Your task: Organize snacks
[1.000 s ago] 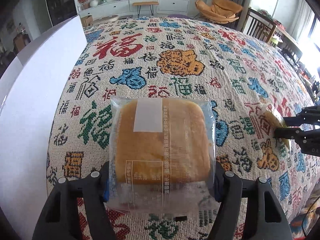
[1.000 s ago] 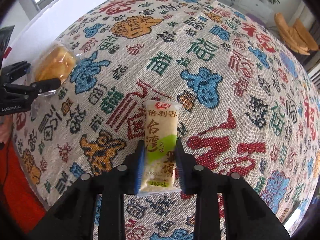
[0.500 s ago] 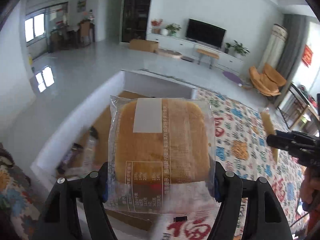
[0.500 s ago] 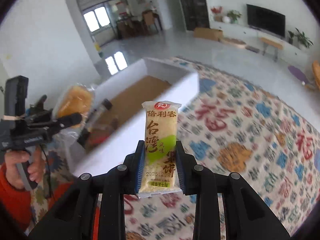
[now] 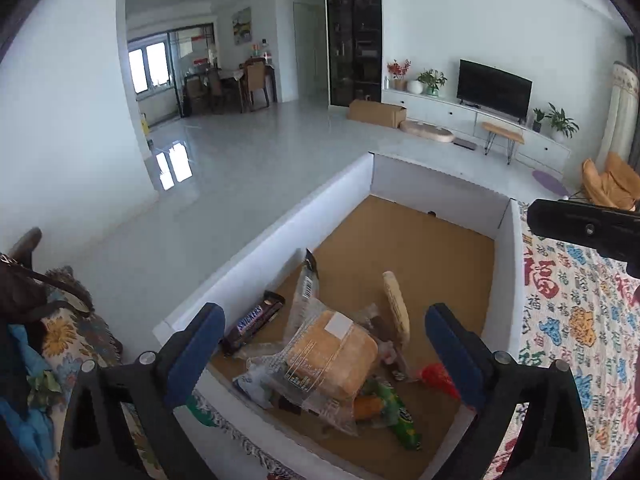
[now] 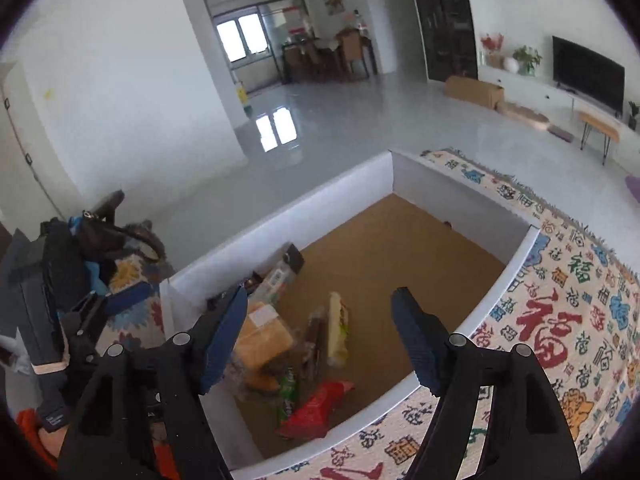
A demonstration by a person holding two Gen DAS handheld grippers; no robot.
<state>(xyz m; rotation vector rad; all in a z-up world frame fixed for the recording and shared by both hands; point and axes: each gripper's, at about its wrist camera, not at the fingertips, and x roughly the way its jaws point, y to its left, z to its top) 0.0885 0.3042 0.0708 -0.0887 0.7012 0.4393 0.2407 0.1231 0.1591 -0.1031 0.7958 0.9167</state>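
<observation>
The wrapped bread (image 5: 334, 354) lies tilted on top of the snack pile at the near end of the white box (image 5: 280, 220), and the pale cracker pack (image 5: 396, 306) stands on edge just right of it, leaning against the heap. Neither touches my fingers: my left gripper (image 5: 320, 340) hangs above the bread with its jaws opening, the blue pads spread wide and clear of the wrapper, and my right gripper (image 6: 324, 340) is opening too, with the cracker pack (image 6: 338, 330) lying in the box below the gap, free of both pads. Around these 2 packs sit a Snickers bar (image 5: 254, 320) along the left wall, a clear packet with a black end (image 5: 306, 284) propped upright, a green wrapper (image 5: 394, 412) and a red wrapper (image 6: 316, 406) at the near edge. The far half of the box shows bare brown cardboard floor. The box rests on a patterned cloth (image 6: 560, 320) covered in red, blue and green characters.
</observation>
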